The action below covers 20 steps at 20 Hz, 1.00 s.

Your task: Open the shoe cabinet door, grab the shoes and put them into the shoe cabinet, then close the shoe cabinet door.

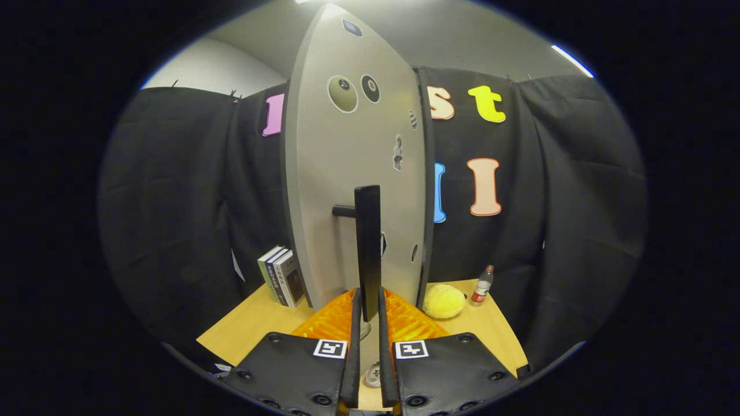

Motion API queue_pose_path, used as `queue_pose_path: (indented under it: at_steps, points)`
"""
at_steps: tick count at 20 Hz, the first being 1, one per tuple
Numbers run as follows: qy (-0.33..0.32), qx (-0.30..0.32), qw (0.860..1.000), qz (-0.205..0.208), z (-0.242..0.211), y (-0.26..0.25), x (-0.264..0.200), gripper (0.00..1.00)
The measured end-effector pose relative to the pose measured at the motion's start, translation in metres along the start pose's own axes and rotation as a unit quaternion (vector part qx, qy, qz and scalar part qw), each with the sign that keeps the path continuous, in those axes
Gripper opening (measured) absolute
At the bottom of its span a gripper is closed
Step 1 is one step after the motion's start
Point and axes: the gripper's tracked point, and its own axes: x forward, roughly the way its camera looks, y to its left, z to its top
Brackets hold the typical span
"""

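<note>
Pinching the black bar handle (368,248) of the cabinet door (352,173), the tongs (369,300) sit nearly pressed together around its lower end; a crooked pull could slip them off, and the swinging door might clip the books (282,283) on the surface (254,323)

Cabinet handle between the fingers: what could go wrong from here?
1. The hand-held gripper straddles only the lower end of the black handle; whether both fingers press on it is unclear, so a pull could slip off.
2. The cabinet door sits edge-on near the books; a wide swing might knock them.
3. The yellow plush and bottle stand close beside the cabinet.
</note>
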Motion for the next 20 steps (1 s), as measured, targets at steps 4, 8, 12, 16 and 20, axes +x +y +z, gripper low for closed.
queue_pose_path:
  at_steps: [4,8,12,16,20]
  points:
    - [-0.019,0.008,1.000,-0.006,0.005,-0.014,-0.003,0.16]
    - [-0.053,0.006,0.998,-0.029,0.020,-0.035,-0.002,0.16]
    - [-0.070,0.016,0.993,-0.097,0.024,-0.095,-0.010,0.08]
    - [-0.081,0.071,0.993,-0.048,0.024,-0.108,-0.010,0.10]
    - [-0.062,0.081,0.991,-0.090,0.009,-0.130,-0.027,0.12]
